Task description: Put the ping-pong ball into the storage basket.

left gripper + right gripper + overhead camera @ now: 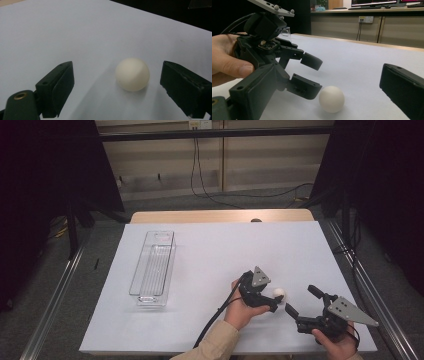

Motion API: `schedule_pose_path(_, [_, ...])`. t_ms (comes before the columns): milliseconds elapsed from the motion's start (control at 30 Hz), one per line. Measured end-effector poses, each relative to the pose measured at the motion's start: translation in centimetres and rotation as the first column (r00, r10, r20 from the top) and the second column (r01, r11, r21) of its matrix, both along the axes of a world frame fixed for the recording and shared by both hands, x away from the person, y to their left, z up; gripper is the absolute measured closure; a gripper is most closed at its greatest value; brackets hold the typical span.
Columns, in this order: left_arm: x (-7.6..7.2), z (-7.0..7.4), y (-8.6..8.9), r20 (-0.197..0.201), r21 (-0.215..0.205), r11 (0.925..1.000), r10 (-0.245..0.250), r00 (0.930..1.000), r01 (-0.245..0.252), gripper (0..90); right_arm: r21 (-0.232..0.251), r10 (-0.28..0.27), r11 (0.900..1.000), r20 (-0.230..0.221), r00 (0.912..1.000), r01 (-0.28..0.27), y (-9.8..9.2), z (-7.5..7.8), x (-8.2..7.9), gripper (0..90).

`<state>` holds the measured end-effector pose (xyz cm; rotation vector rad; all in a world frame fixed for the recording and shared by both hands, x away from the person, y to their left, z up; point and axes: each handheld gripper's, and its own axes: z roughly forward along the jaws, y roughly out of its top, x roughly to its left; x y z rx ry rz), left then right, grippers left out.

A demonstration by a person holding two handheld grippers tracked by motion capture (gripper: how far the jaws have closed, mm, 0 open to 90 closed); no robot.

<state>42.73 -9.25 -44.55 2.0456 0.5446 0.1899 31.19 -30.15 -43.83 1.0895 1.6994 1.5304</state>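
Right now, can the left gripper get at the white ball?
Probably yes. The white ball lies on the table between the left gripper's open jaws, untouched, with nothing in between.

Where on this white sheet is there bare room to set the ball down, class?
Bare patches: the far strip beyond the clear tray, and the wide middle between the tray and the left gripper. Crowded: the near right corner, where both grippers close around the ball, the right gripper beside it.
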Motion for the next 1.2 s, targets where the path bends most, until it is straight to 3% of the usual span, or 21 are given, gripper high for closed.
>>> schedule_pose_path(633, [0.1,-0.4,-0.4,-0.006,0.043,0.9991,0.002,1.0,-0.002,18.1,-0.001,-0.001,1.0,0.0,1.0,0.001,0.0,0.0,0.0,0.6])
schedule_pose_path(967, [0.2,-0.6,-0.8,-0.02,0.026,0.9997,0.0,0.9998,0.001,20.9,0.001,-0.003,1.0,0.003,1.0,0.003,-0.1,0.0,0.0,0.6])
schedule_pose_path(1133, [0.2,-0.5,-1.1,-0.017,0.056,0.9982,-0.022,0.9996,0.023,23.1,0.003,-0.001,1.0,0.001,1.0,0.001,-0.1,0.0,0.0,0.6])
schedule_pose_path(1167, [0.2,-0.5,-1.2,-0.026,0.035,0.999,-0.025,0.9993,0.026,23.1,0.003,-0.001,1.0,0.001,1.0,0.001,-0.1,0.0,0.0,0.6])
schedule_pose_path(1200, [0.2,-0.4,-1.3,-0.016,0.058,0.9979,-0.027,0.9995,0.028,23.4,0.005,0.002,1.0,0.003,1.0,-0.002,-0.1,0.0,0.0,0.6])
